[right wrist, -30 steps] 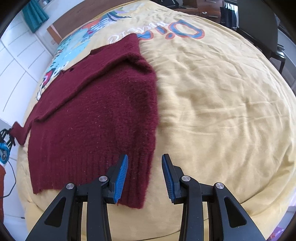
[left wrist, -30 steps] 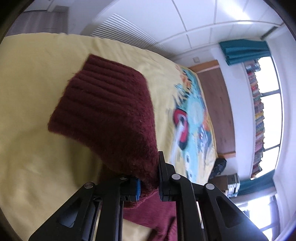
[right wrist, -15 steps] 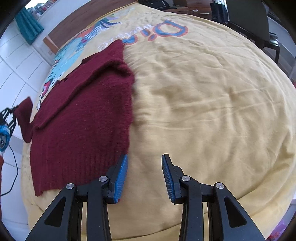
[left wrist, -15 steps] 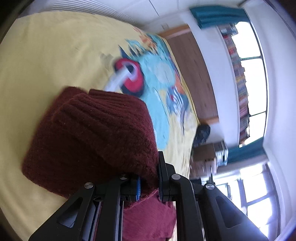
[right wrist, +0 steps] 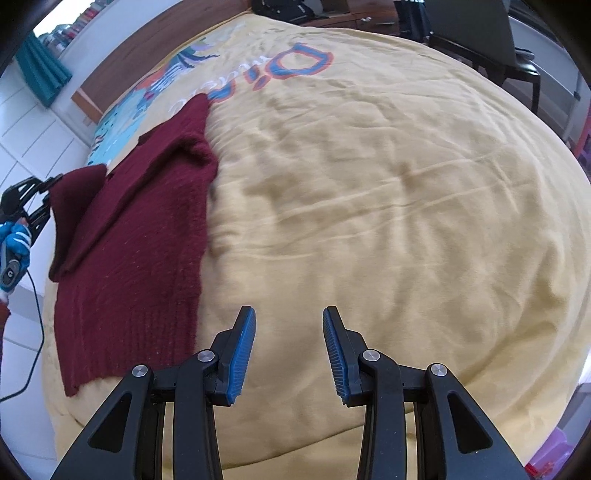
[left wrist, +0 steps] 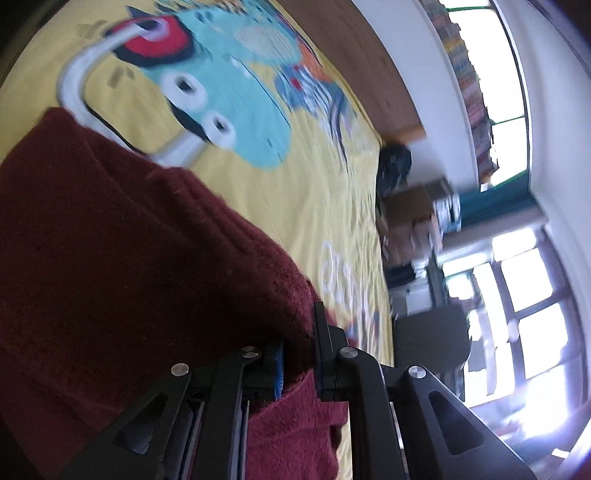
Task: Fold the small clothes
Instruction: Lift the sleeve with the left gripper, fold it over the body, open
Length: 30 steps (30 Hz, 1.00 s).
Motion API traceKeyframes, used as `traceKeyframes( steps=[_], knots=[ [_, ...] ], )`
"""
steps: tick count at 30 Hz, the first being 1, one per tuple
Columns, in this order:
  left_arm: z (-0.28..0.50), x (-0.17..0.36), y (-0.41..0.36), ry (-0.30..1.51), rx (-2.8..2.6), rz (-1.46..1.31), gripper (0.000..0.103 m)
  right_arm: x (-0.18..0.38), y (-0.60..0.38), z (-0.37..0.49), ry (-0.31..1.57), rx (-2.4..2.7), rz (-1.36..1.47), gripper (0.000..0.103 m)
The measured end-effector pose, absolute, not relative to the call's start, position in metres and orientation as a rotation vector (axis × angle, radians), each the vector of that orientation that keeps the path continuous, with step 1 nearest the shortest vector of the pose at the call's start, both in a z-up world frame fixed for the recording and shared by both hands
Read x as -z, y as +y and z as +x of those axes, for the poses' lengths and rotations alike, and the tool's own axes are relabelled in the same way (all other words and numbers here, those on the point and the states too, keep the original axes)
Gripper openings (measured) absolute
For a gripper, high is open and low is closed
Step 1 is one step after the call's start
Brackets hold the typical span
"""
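Across the left half of the yellow printed bedspread (right wrist: 369, 192) lies the dark red knitted sweater (right wrist: 147, 236), its long axis running from the ribbed hem near the camera away toward the cartoon print (left wrist: 229, 96) at the far end of the bed. One sleeve (right wrist: 74, 206) of it is lifted off the bed at the far left edge, its ribbed cuff pinched between the jaws of the left gripper (left wrist: 297, 365); the jaws are pressed together on the knit, and the sleeve drapes from them in a thick fold. In the right wrist view that left gripper (right wrist: 31, 195) shows small at the picture's edge, with a blue-and-white gloved hand (right wrist: 14, 243) behind it.

From the right gripper (right wrist: 289, 350) the sweater lies off to the left, its nearest edge and hem corner just beside the left jaw but not between the two. These jaws stand partly spread over bare bedspread and hold nothing.

So the left hand is the one engaged with the garment, and the fold seems to depend on carrying the sleeve inward, across the sweater's long axis, to lay it on the body. The right hand is near enough to pin or smooth the near hem if needed. A black chair (right wrist: 480, 33) and dark furniture stand beyond the bed's far side.
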<state>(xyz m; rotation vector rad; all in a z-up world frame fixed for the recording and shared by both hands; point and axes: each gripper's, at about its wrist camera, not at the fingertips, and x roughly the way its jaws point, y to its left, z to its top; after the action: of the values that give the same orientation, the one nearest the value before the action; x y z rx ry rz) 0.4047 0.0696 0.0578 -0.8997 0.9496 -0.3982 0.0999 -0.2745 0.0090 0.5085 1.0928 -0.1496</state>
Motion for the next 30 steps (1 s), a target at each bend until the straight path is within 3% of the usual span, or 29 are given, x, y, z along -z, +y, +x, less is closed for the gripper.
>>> traceKeyframes(
  steps=[7,23,30],
  knots=[
    [0.385,-0.049,-0.001,1.041,0.466,-0.744,0.009,-0.006,-0.285,0.095,1.089,0.155,0.532,0.039],
    [0.304,-0.017,-0.088,1.148,0.486,-0.053,0.010,-0.003,-0.288,0.096,1.080,0.137,0.548,0.039],
    [0.278,-0.017,-0.095,1.145,0.569,-0.050,0.035,-0.004,-0.288,0.095,1.073,0.135,0.550,0.039]
  ],
)
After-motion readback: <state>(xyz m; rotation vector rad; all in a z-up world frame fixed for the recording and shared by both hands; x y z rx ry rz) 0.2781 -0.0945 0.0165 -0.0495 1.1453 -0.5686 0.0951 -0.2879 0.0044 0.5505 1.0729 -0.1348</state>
